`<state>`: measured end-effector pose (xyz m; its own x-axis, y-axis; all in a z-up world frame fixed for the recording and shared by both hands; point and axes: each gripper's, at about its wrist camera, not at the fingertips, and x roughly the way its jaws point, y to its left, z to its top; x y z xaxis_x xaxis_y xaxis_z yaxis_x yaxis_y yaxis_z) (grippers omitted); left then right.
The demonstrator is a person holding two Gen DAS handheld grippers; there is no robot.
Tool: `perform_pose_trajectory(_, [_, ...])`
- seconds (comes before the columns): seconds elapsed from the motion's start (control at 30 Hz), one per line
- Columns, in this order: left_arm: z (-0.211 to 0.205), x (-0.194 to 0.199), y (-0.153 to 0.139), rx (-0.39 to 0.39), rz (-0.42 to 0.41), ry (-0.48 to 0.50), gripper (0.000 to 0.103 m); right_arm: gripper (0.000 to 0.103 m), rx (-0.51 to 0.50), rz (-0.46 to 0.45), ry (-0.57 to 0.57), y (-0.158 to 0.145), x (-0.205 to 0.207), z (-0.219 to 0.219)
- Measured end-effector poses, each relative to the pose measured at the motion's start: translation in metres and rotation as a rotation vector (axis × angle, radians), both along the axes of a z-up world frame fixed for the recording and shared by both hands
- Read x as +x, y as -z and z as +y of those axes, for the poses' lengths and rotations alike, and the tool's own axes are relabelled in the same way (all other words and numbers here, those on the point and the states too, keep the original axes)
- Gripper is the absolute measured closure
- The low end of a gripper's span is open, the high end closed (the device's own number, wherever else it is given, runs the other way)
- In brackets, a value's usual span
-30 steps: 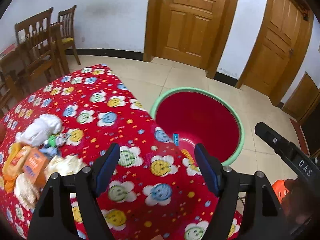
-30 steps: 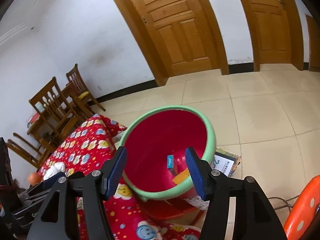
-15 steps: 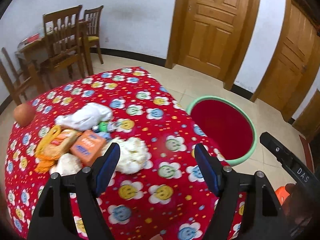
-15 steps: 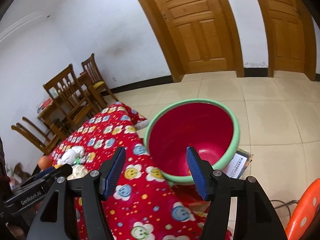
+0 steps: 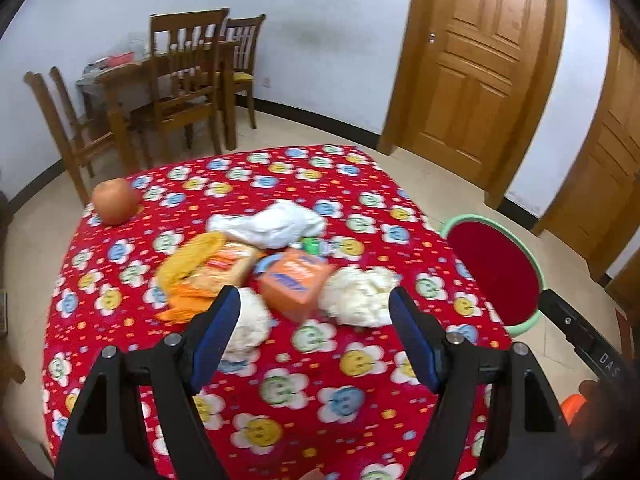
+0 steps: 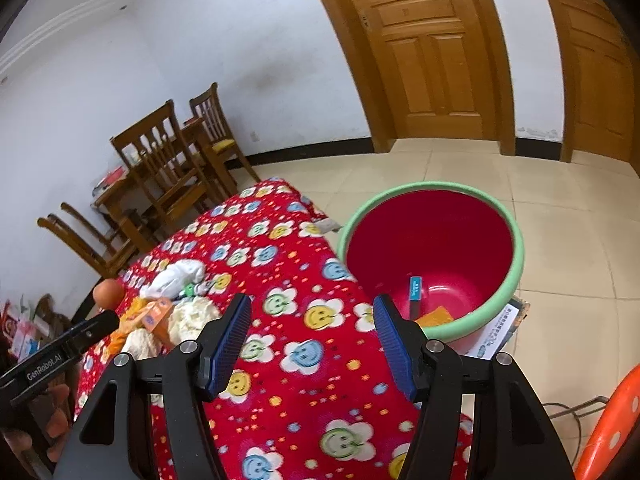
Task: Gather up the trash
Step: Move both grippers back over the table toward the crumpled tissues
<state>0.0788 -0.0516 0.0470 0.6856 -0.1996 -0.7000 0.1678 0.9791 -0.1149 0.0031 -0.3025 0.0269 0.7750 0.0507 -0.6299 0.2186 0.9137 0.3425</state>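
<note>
Trash pile point(image 5: 276, 276) on red smiley cloth point(image 5: 320, 400), dead ahead of L gripper point(image 5: 314, 334) and just beyond its tips; nearest pieces = small paper wad point(image 5: 250, 322) by L-hand pad, orange box point(image 5: 294, 282) centred in the gap, big wad point(image 5: 360, 296) toward R-hand pad. L jaws wide apart, nothing between pads, nothing held. R gripper point(image 6: 312, 338) over bare cloth nearer the bin point(image 6: 432, 256), jaws apart, empty; pile well off to its left. L clearly nearer; judged L to pick, R spare. Box long axis runs roughly across the jaw line, slightly skewed, so closing across short faces looks workable. Bin off table edge, on floor, to the right of pile; blue stick and orange scrap already inside. Materials: wads = crumpled tissue, soft, lumpy; box = card, flat faces, rigid; yellow/orange wrappers point(image 5: 200, 268) = thin film, creased; white bag point(image 5: 272, 224) = limp plastic. Apple point(image 5: 116, 202) apart at far corner, smooth, round; prob. not trash. Bin = glossy red plastic, green rim.
</note>
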Motion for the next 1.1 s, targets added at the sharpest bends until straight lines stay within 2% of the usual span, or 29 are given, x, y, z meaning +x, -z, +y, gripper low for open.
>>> perform_pose_trajectory(0.43, [0.075,-0.012,0.008,0.031,-0.006,-0.169,0.027,0.038,-0.011,0.042,-0.095,0.01,0.011,0.042])
perform_pose_trajectory(0.63, [0.1,-0.009,0.023,0.032,0.03,-0.227,0.027,0.038,-0.017,0.067,-0.132,0.018,0.018,0.057])
perform_pose_trajectory(0.77, [0.103,-0.005,0.034,0.018,0.061,-0.224,0.027,0.038,-0.025,0.082,-0.152,0.022,0.022,0.067])
perform_pose_trajectory(1.1, [0.079,0.01,0.057,-0.027,0.118,-0.137,0.027,0.038,-0.044,0.117,-0.171,0.032,0.032,0.076])
